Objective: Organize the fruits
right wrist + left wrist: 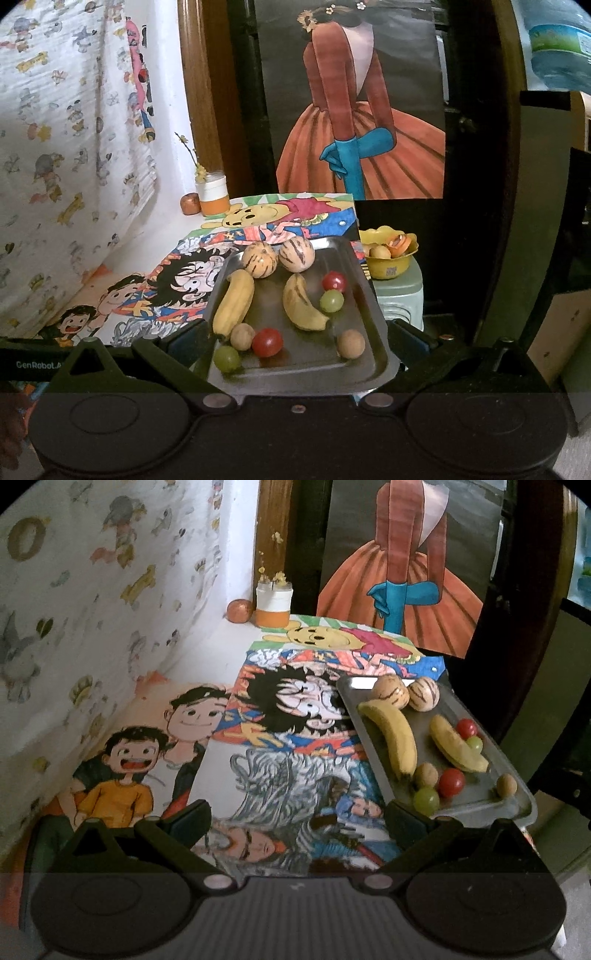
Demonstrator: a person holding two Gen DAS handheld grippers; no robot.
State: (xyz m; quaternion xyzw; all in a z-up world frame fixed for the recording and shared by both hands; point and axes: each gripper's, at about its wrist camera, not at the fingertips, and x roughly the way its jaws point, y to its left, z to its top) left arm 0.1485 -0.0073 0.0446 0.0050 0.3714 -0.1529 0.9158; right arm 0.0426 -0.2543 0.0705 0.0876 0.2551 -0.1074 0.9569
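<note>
A metal tray (365,299) (517,768) on the drawing-covered table holds two bananas (234,304) (393,734), two striped round melons (260,258) (389,692), two red tomatoes (267,342) (451,782), two green grapes (226,358) (426,800) and two walnuts (351,343) (506,785). My right gripper (295,343) is open and empty, its fingers either side of the tray's near end. My left gripper (295,819) is open and empty over the drawings, left of the tray.
A yellow bowl (391,267) with fruit and peel stands on a pale stool right of the table. A white-and-orange jar (213,195) (273,605) and a small orange fruit (190,203) (240,610) stand at the back by the wall. A patterned curtain hangs on the left.
</note>
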